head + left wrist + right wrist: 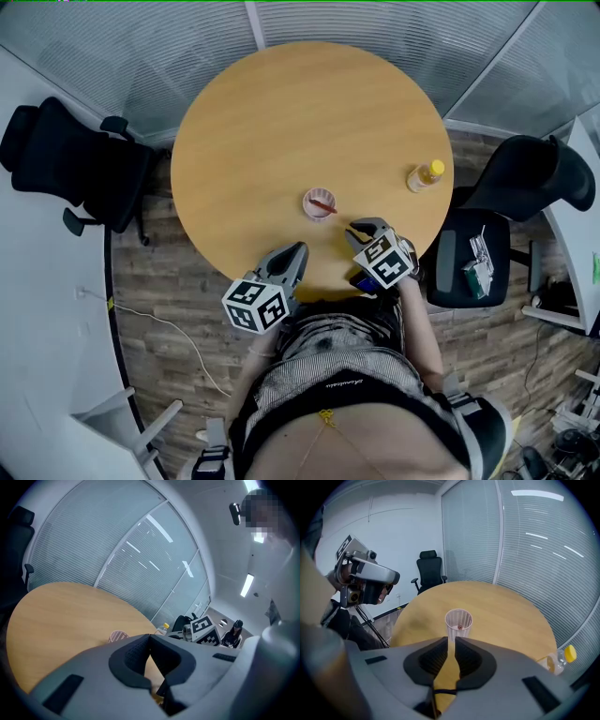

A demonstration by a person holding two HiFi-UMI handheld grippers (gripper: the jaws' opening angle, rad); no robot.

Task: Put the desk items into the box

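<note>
A pale mesh cup (pixel 320 203) with a red pen in it stands on the round wooden table (pixel 281 122), near the front edge. My right gripper (pixel 361 228) hovers just in front and to the right of it. In the right gripper view the cup (pixel 458 624) is straight ahead of the gripper (pixel 451 641), whose jaws stand a narrow gap apart with nothing between them. My left gripper (pixel 298 251) is at the table's front edge, left of the cup; its jaws (pixel 150 638) meet at the tips and hold nothing. No box is in view.
A small bottle with a yellow cap (pixel 425 175) stands at the table's right edge. A black office chair (pixel 75 169) is on the left. Another black chair (pixel 525 178) is on the right, and a seat holding small items (pixel 478 262) is close by. Glass walls with blinds stand behind the table.
</note>
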